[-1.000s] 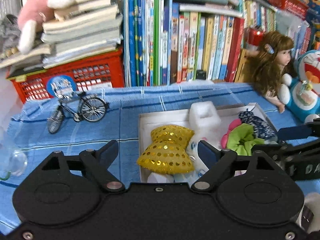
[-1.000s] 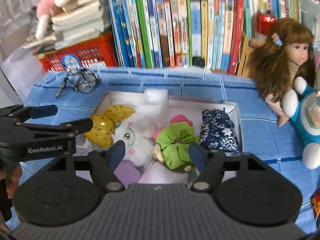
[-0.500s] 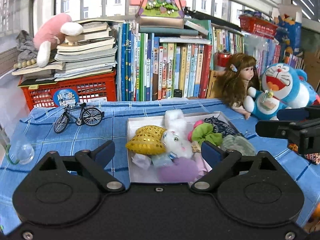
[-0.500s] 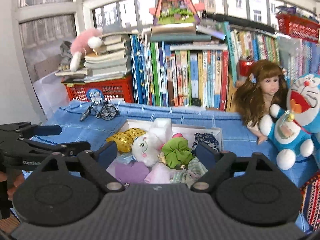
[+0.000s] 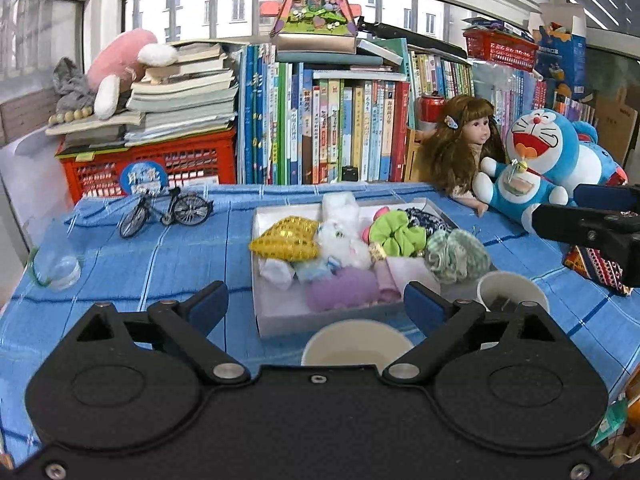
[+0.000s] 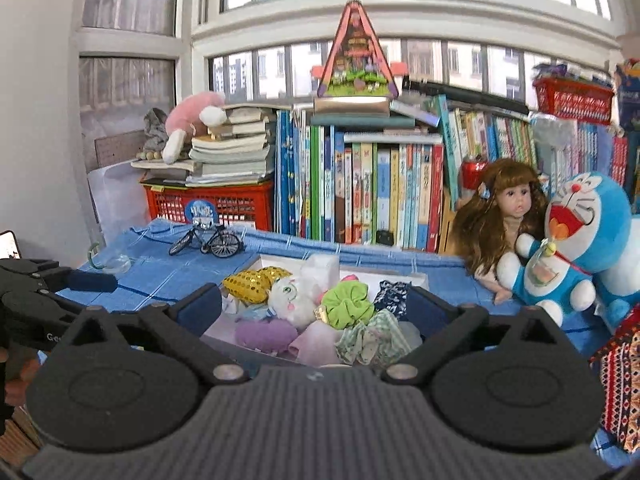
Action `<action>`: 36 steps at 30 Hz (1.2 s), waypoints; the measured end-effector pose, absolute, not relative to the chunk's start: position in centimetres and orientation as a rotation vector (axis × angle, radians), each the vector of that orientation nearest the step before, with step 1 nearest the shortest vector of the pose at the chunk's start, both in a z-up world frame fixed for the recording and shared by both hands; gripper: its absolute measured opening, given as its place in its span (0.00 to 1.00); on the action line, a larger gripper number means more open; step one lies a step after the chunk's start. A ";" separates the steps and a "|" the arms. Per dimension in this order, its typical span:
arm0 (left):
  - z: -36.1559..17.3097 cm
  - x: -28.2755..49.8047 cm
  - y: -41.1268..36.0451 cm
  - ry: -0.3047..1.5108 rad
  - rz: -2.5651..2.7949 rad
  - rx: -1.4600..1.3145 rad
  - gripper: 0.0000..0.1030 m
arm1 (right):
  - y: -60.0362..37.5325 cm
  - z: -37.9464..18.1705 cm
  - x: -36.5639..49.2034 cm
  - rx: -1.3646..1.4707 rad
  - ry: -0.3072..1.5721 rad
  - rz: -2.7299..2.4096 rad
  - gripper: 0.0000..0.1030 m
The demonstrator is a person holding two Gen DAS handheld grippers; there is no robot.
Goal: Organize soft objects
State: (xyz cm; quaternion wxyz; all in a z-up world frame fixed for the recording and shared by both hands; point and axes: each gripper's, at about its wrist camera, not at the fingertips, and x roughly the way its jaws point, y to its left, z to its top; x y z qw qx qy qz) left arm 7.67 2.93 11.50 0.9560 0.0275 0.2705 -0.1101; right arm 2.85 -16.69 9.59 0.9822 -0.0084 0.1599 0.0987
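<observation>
Left wrist view: left gripper (image 5: 316, 306) jaws wide apart, just been opening, nothing between pads. White box (image 5: 320, 322) on blue cloth (image 5: 160, 256) holds gold bow (image 5: 286, 238), white plush (image 5: 344, 238), green scrunchie (image 5: 396, 234), purple pouf (image 5: 340, 290), checked scrunchie (image 5: 456, 254) at right rim. Two paper cups (image 5: 512, 288) near box. Red crate (image 5: 192, 162) under book stack.

Right wrist view: right gripper (image 6: 314, 312) jaws wide apart, just been opening, empty. Same box (image 6: 400, 278) with soft items beyond fingertips. Left tool body reads "Ge", rest hidden.
</observation>
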 end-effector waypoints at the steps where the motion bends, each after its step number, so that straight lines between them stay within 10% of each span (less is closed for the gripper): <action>1: 11.2 7.3 3.0 0.549 -0.221 0.052 0.91 | -16.6 9.3 2.4 -0.023 0.311 0.195 0.99; 36: 2.1 0.2 4.0 0.573 -0.099 -0.007 0.96 | -16.8 -1.3 -3.0 -0.021 0.320 0.071 1.00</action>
